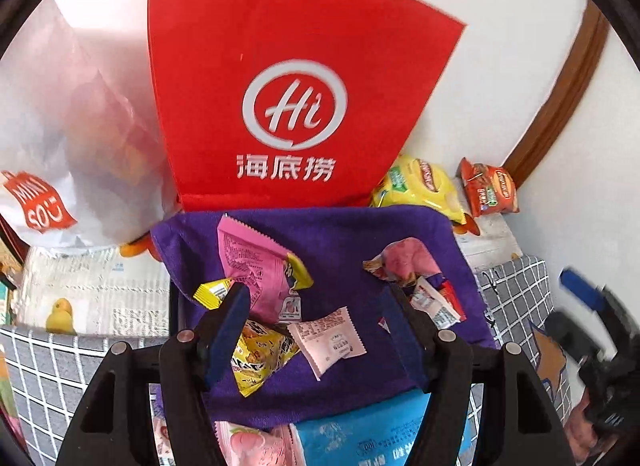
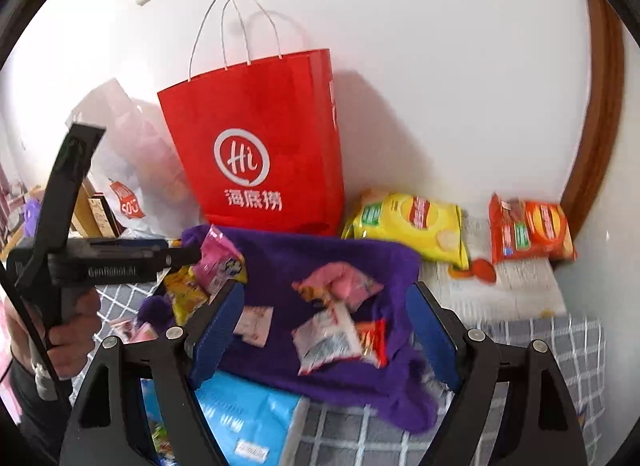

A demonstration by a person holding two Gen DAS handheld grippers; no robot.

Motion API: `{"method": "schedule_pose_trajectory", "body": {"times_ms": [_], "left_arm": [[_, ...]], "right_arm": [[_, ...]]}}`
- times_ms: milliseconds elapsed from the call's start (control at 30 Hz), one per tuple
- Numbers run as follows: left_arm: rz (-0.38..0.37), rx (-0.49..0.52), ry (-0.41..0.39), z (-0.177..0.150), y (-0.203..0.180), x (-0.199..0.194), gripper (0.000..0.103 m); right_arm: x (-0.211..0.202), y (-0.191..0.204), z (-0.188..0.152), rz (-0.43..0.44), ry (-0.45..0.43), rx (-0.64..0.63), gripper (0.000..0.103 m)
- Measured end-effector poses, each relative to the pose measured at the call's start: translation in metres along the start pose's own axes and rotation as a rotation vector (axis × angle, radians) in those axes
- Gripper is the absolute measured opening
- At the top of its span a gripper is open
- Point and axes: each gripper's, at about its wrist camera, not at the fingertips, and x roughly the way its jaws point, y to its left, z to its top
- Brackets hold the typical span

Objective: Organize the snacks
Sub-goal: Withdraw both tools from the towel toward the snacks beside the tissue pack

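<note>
A purple cloth (image 1: pixel 340 234) lies spread before a red paper bag (image 1: pixel 288 85), with several small snack packets on it: a pink one (image 1: pixel 256 262), a yellow one (image 1: pixel 260 354), a pale sachet (image 1: pixel 332 342) and a pink packet (image 1: pixel 404 262). My left gripper (image 1: pixel 316 302) hovers over them, open, with nothing pressed between its pads. In the right wrist view my right gripper (image 2: pixel 328 310) stands wide open above the same cloth (image 2: pixel 320 254), over a white and red packet (image 2: pixel 340 338). A hand (image 2: pixel 72 330) holds the left gripper's handle at the left.
A white plastic bag (image 1: pixel 72 145) leans left of the red bag. Yellow chips (image 2: pixel 408 221) and orange chips (image 2: pixel 528 229) lie at the wall on the right. A blue package (image 2: pixel 240 406) pokes out under the cloth's near edge. Grey checked fabric (image 2: pixel 540 346) covers the surface.
</note>
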Motion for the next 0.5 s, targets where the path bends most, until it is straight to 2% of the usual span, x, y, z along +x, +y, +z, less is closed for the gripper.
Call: {"method": "schedule_pose_trajectory", "body": {"times_ms": [100,300,367,500], "left_arm": [[-0.001,0.015,-0.021,0.000,-0.004,-0.016,0.066],[0.006,0.060,-0.037,-0.003,-0.016,-0.035,0.070],[0.005,0.079,-0.054,-0.004,-0.021,-0.046,0.070],[0.027,0.102,-0.098,-0.016,-0.022,-0.069,0.070]], "right_arm": [[-0.008,0.004,-0.019,0.015,0.034,0.029,0.074],[-0.029,0.015,-0.058,-0.019,0.049,0.038,0.072],[-0.035,0.019,-0.071,-0.014,0.072,0.050,0.066],[-0.047,0.034,-0.090,0.006,0.085,0.047,0.065]]}}
